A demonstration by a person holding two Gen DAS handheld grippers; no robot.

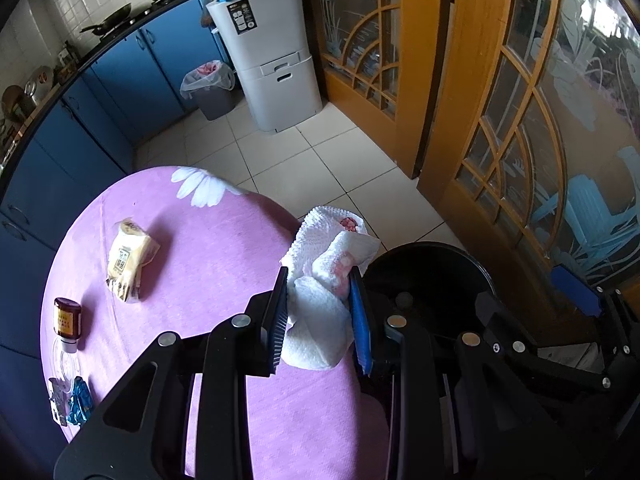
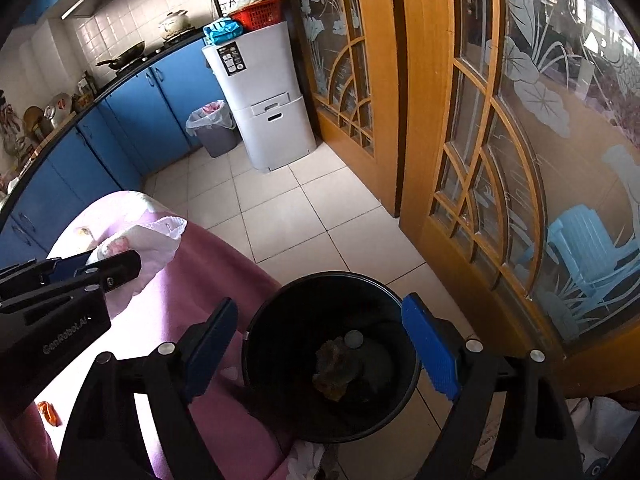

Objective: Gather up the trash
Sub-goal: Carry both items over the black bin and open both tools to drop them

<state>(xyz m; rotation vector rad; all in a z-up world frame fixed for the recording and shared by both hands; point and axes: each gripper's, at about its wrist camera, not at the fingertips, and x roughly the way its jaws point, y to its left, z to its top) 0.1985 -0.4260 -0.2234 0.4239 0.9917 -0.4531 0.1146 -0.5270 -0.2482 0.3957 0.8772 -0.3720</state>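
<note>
Crumpled, dimpled paper towel (image 1: 320, 312) between left tongs (image 1: 322, 316) — round black bin (image 1: 432, 264) beside.

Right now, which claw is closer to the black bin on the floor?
Right. The right claw hangs open directly above the black bin, its fingers either side of the rim. The left claw, shut on a crumpled paper towel, is over the table edge beside the bin.
</note>
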